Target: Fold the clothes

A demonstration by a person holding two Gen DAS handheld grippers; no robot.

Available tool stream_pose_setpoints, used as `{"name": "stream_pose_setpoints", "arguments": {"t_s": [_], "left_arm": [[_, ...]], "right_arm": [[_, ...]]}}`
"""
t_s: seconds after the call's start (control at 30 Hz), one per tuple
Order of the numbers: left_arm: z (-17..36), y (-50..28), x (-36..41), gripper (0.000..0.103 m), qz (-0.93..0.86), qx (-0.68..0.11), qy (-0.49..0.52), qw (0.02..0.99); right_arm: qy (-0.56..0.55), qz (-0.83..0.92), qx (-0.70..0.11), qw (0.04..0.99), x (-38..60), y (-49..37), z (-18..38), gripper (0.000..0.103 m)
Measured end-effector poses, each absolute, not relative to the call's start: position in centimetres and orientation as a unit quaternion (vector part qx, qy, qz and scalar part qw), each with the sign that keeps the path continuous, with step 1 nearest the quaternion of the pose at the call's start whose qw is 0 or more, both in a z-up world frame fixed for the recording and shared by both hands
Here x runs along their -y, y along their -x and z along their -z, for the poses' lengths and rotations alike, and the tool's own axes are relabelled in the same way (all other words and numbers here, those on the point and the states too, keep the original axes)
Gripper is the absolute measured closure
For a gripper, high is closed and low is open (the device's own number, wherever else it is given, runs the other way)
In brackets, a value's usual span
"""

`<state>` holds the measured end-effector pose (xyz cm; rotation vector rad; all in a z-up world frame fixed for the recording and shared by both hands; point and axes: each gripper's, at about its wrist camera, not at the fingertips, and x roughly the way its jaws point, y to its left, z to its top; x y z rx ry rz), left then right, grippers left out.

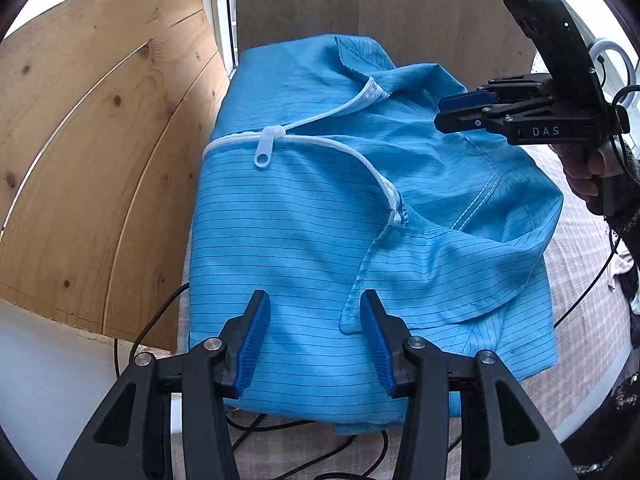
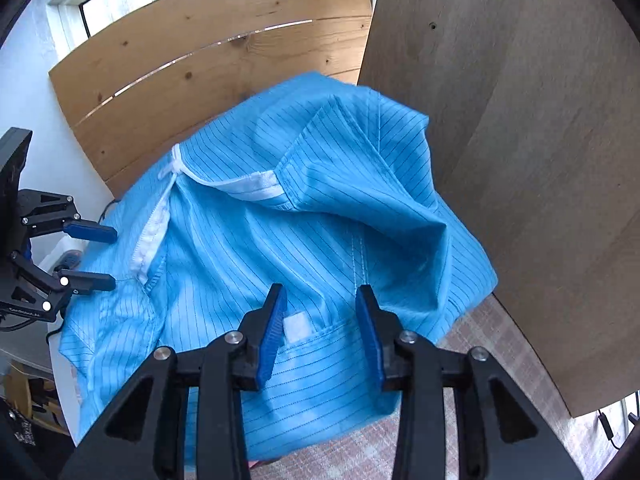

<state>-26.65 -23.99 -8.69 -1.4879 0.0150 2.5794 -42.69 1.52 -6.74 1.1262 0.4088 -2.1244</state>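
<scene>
Blue pinstriped jacket (image 1: 320, 216) lies partly folded on the worktop (image 2: 496, 364), which has a checked cover; white zipper (image 1: 276, 138) part open, collar area bunched on the side nearer the right hand-held gripper. Left hand-held gripper (image 1: 316, 340) hovers over the jacket's near hem, jaws apart, nothing between the blue pads (image 1: 256, 340), fabric only below them. Right hand-held gripper (image 2: 320, 332) sits over the collar end near a small white label (image 2: 295, 326), jaws apart too, not pinching cloth. In the left wrist view a hand (image 1: 584, 172) holds the right one above the jacket's shoulder. Pine planks (image 1: 100, 160) and a grey-brown board (image 2: 520, 160) lean behind. Black cables (image 1: 280, 432) trail at the worktop edge.
</scene>
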Motion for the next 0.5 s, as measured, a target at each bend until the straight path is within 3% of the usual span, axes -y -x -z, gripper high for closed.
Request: {"name": "stream_pose_setpoints", "arguments": {"t_s": [0.17,0.33,0.5], "left_arm": [[7.9,27.7,24.9,0.057,-0.876,0.005,0.476,0.071],[10.9,27.8,24.0,0.057,-0.859,-0.022,0.506,0.071],[5.3,24.5,23.6,0.056,-0.888,0.008,0.449,0.102]], "right_arm": [[-0.397,0.824,-0.143,0.378,0.4,42.0,4.0,0.067],[-0.443,0.802,-0.232,0.326,1.0,41.2,9.5,0.068],[-0.410,0.832,-0.136,0.348,-2.4,38.5,3.7,0.067]]}}
